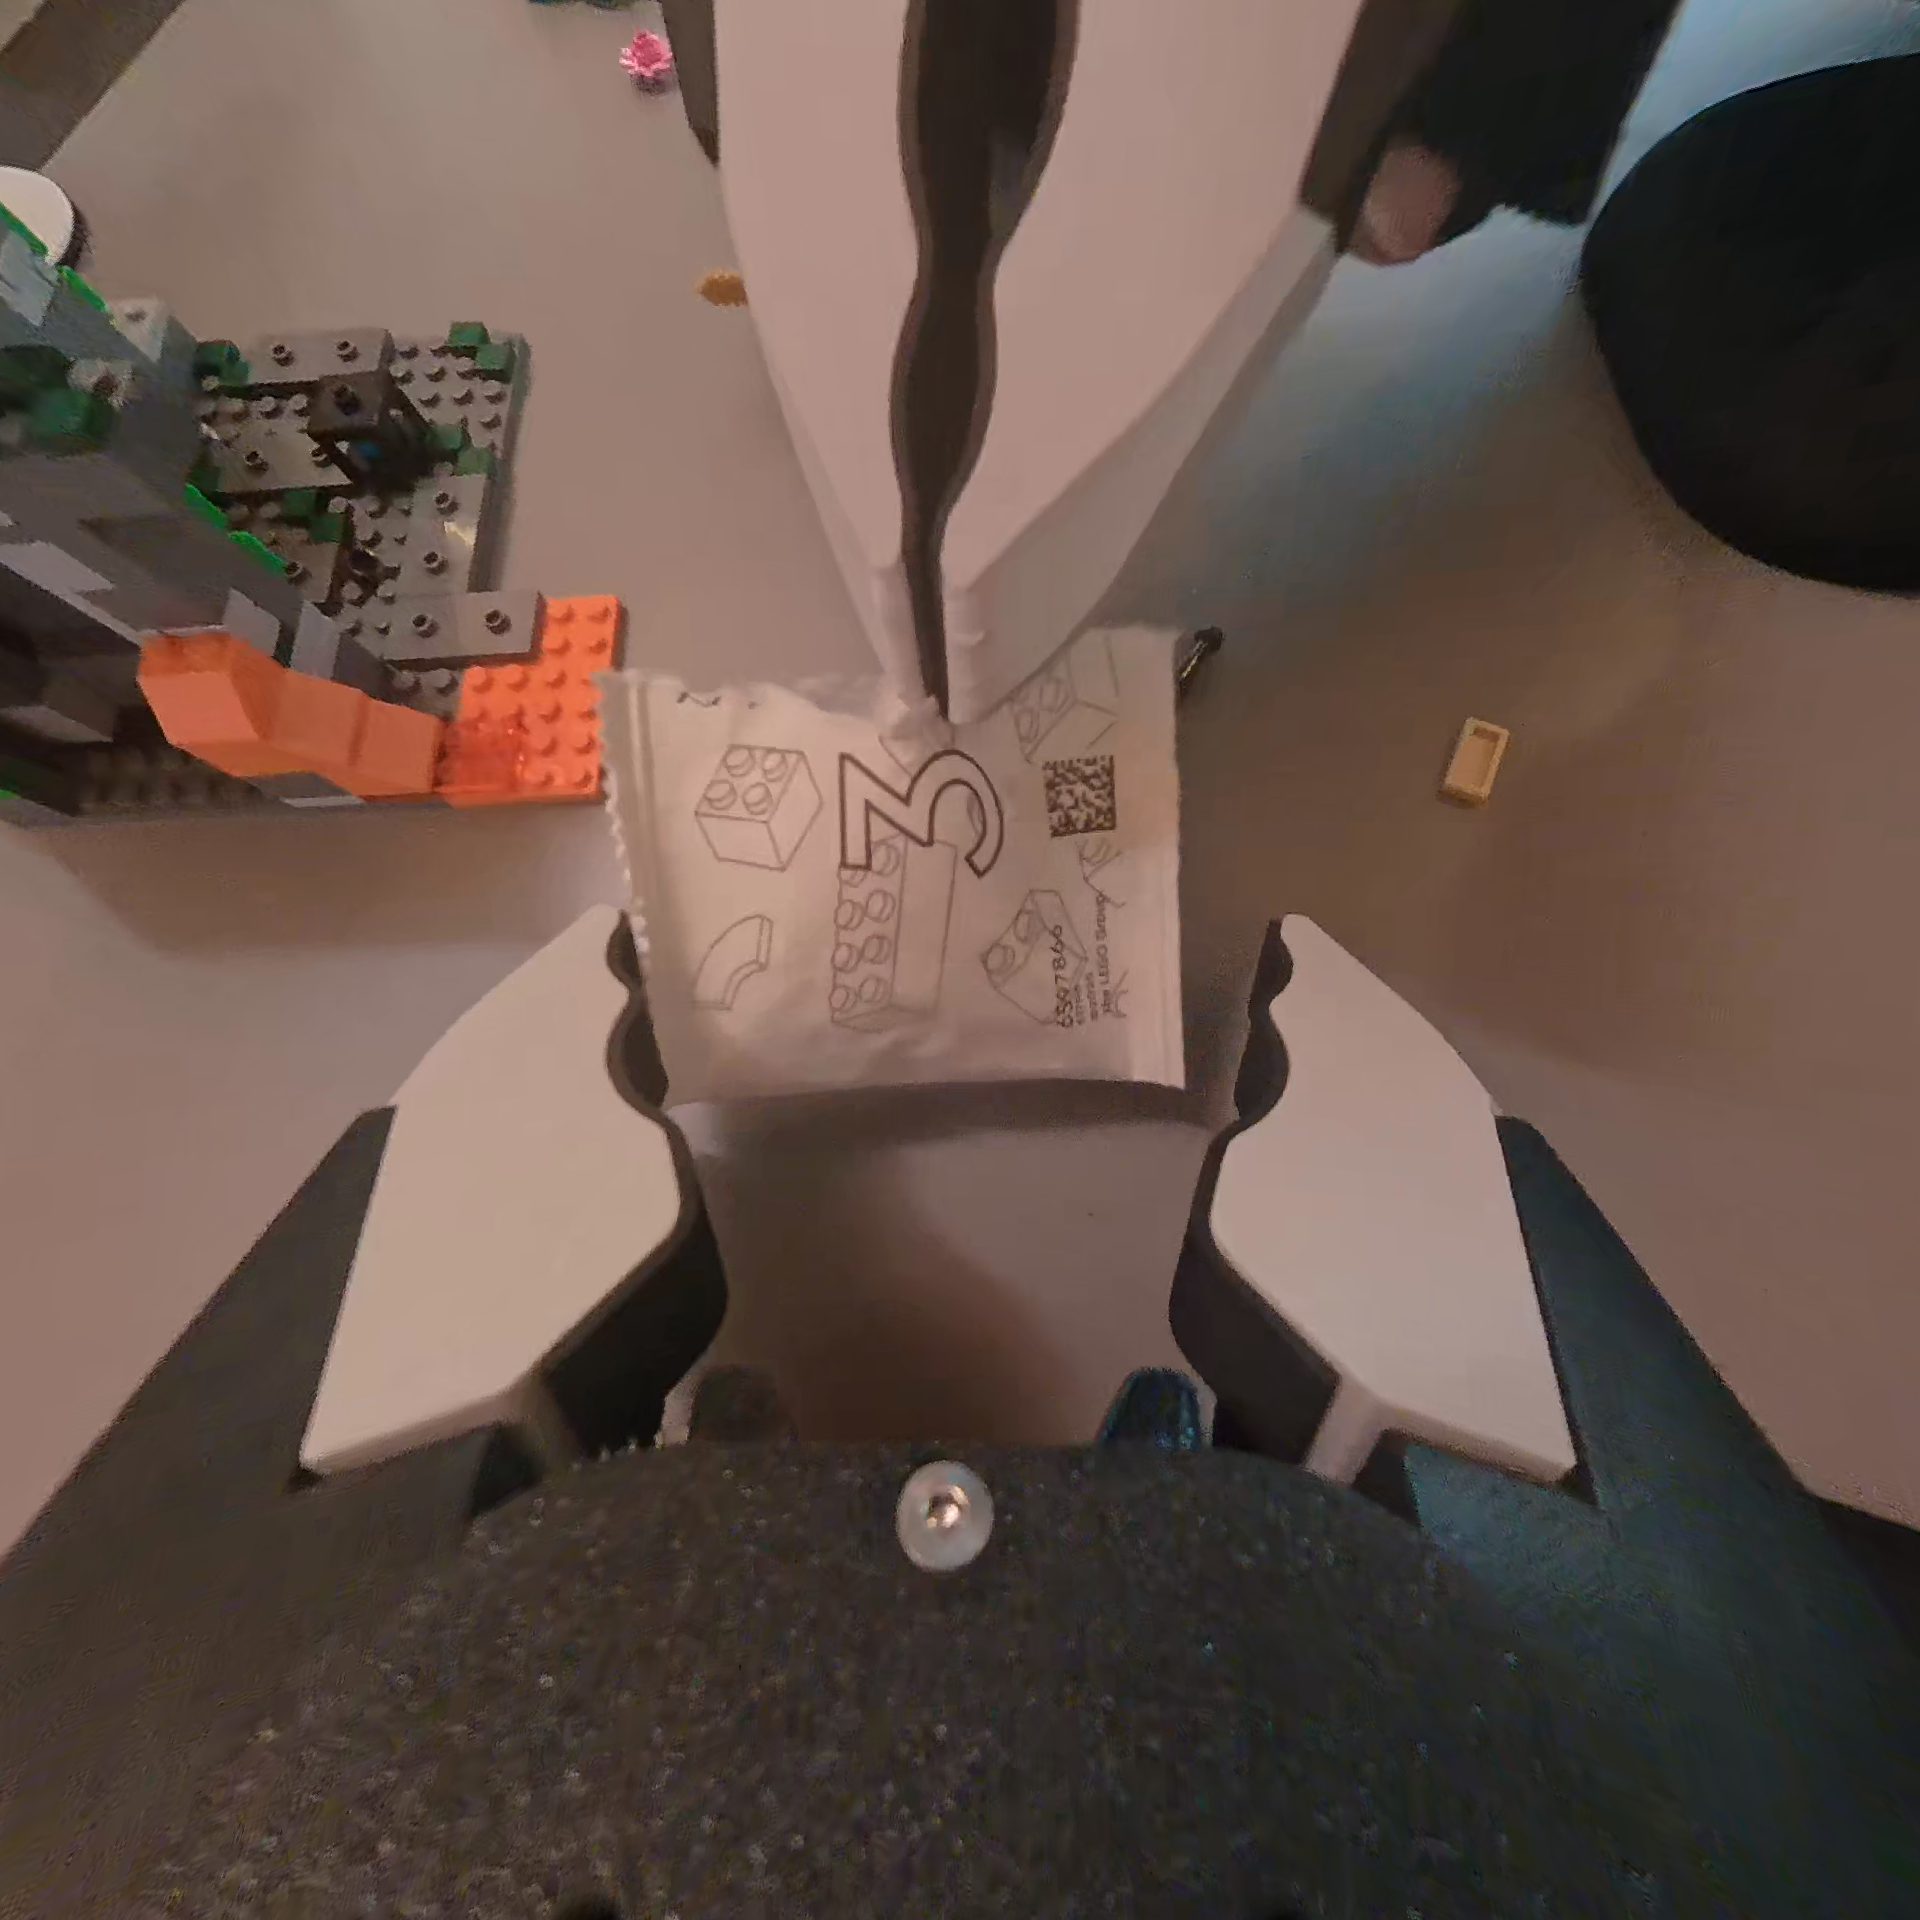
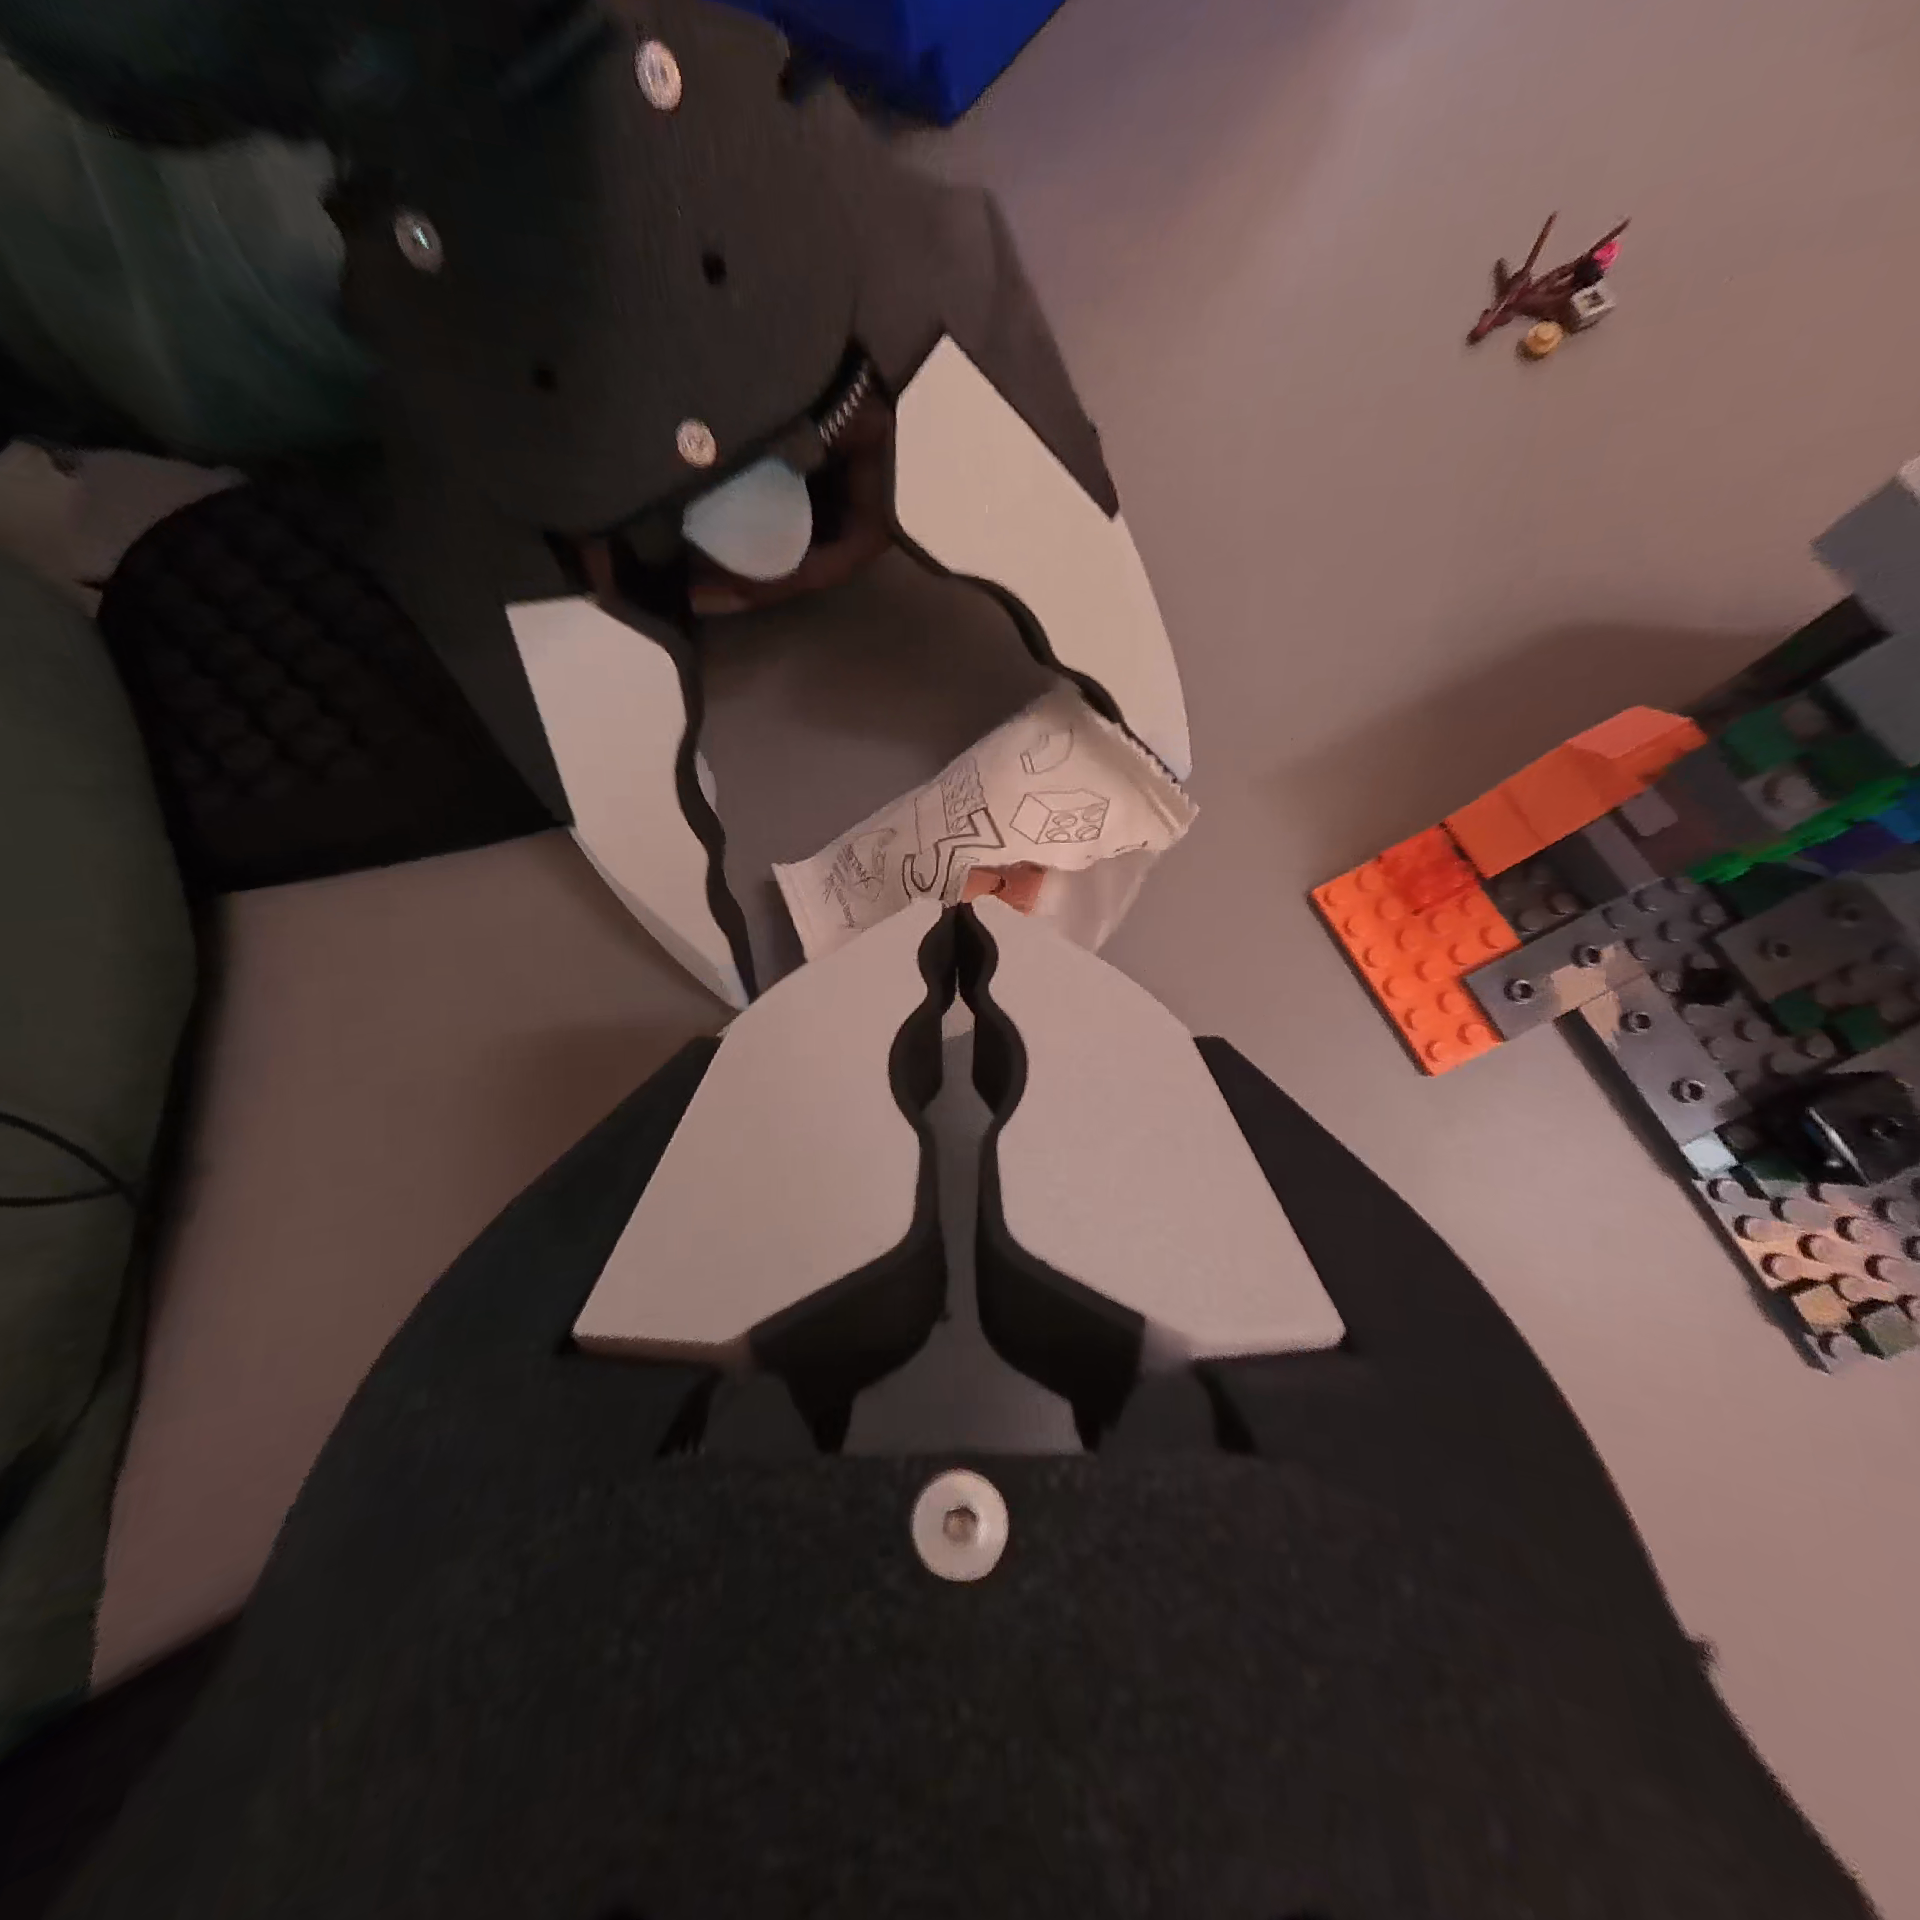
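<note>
Brick model: a grey, green and black brick build [image 1: 312, 540] with an orange plate [image 1: 540, 707] at its near corner stands on the bench [image 1: 1455, 1039], left of the paper bag in the left wrist view and right of it in the right wrist view.
Pink piece: a small pink piece [image 1: 646, 54] lies far back on the bench, well apart from the model.
Golden piece: a tiny golden piece [image 1: 722, 288] lies on the bench just beside the right claw's finger.
Paper bag: a white paper bag [image 1: 914, 883] printed with brick outlines sits between the two claws; its torn top edge is pinched and puckered, and something pinkish shows at the tear in the right wrist view.
Left claw: the left claw [image 1: 945, 997] is spread wide, its fingers [image 1: 540, 1143] on either side of the bag's lower end; the left finger's edge seems to touch the bag's side, the right one stands apart from it.
Right claw: the right claw [image 2: 961, 920] is clamped tight on the bag's top edge, jaws pressed together on the paper.
Tan brick: a small tan brick [image 1: 1473, 762] lies alone on the bench, right of the bag.
Dark round thing: a black rounded object [image 1: 1766, 343] sits at the far right; I cannot tell what it is.
Spiky piece: in the right wrist view a dark red spiky piece [image 2: 1548, 286] lies on the bench beyond the model.
</note>
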A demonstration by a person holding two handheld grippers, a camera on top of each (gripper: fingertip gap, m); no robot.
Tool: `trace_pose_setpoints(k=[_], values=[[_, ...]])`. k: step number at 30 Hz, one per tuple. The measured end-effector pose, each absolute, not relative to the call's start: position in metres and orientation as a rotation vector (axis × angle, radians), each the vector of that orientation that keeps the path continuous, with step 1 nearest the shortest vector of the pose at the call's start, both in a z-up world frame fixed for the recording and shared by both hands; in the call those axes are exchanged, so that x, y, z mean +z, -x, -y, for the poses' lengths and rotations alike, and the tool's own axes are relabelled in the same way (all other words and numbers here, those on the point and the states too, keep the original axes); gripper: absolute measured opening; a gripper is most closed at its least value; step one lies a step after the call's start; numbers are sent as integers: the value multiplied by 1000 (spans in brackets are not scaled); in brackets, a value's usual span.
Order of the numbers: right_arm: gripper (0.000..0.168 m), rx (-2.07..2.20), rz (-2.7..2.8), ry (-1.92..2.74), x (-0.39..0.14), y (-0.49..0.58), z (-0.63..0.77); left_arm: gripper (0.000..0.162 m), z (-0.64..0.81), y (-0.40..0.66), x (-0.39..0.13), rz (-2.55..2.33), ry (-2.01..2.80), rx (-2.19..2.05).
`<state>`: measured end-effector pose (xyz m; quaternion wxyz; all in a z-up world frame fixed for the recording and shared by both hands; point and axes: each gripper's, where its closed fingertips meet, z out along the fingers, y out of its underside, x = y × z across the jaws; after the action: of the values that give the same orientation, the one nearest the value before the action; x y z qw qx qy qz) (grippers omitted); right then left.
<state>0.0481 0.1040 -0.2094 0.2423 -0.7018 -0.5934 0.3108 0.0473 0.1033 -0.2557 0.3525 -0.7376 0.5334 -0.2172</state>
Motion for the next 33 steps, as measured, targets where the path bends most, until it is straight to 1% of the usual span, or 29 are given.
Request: trace_pose_setpoints(k=[1,5,11,15,22,33], values=[[0,856,1612,1918,-206,-47,-103,109,-105,-48,-256,-1371,1911,-552],[0,872,1590,1912,-200,-41,-98,107,-107,-50,-260,-1354,1920,-523],[0,906,1586,1904,-197,-37,-93,86,-112,-49,-260,-1354,1883,-446],[0,909,1583,1899,-197,-37,-93,79,-112,-49,-258,-1361,1858,-436],[0,902,1562,1888,-194,-38,-98,74,-112,-50,-252,-1353,1809,-449],[0,902,1545,1867,-190,-40,-101,71,-114,-49,-243,-1326,1772,-467]])
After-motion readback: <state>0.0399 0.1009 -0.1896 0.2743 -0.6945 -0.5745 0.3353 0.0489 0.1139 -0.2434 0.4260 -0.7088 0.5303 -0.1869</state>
